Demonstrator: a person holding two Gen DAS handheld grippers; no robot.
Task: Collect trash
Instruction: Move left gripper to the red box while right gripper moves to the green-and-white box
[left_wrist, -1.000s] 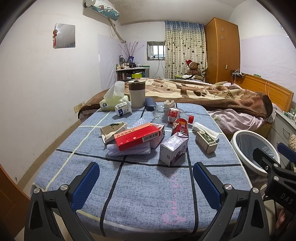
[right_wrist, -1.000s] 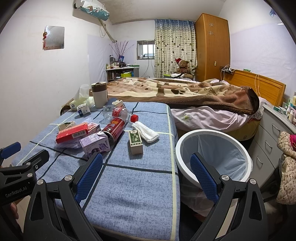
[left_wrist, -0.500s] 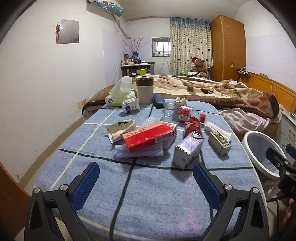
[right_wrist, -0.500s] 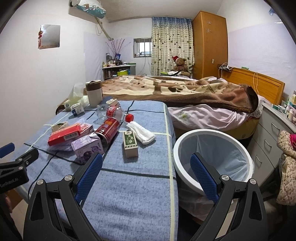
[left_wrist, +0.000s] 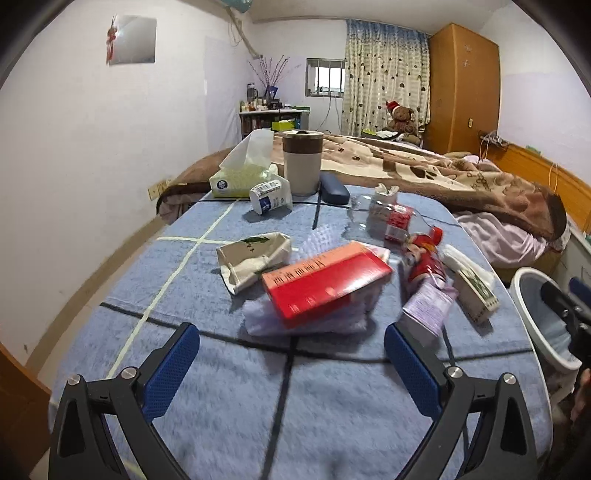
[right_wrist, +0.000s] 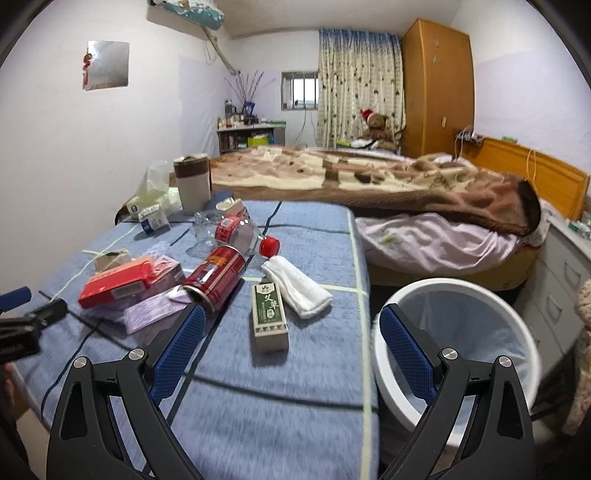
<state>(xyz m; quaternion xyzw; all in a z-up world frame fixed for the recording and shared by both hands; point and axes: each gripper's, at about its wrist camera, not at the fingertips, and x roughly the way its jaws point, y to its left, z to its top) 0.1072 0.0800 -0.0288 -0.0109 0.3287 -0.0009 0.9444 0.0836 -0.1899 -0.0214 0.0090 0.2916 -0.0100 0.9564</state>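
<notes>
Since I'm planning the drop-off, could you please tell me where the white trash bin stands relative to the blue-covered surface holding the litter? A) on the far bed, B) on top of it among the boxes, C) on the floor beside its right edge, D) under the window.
C: the white trash bin stands lower than the blue-covered surface, just off its right edge, open and lined with a bag.

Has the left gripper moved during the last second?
Yes. The left gripper has advanced toward the red box, which lies much closer to its open fingertips on the blue blanket.
</notes>
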